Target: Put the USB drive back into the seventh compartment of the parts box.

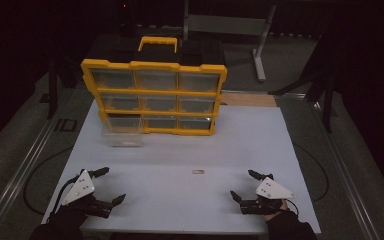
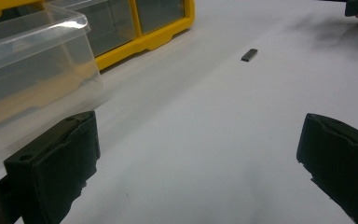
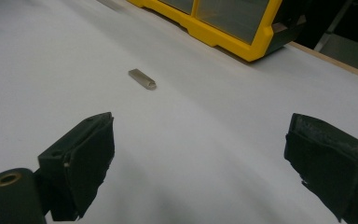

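The small flat grey metal bar (image 1: 198,172) lies alone on the white tabletop (image 1: 180,200), well in front of the yellow drawer cabinet (image 1: 153,96) and its pulled-out clear plastic drawer (image 1: 123,131). My right gripper (image 1: 243,185) and left gripper (image 1: 111,185) hang wide open, empty. I judge I'm at the approach: reach in, pinch the bar.

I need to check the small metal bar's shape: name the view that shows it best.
The right gripper view: the small metal bar lies close, its flat top and edges clear. The left gripper view shows it farther off, dark; the high view, a tiny sliver.
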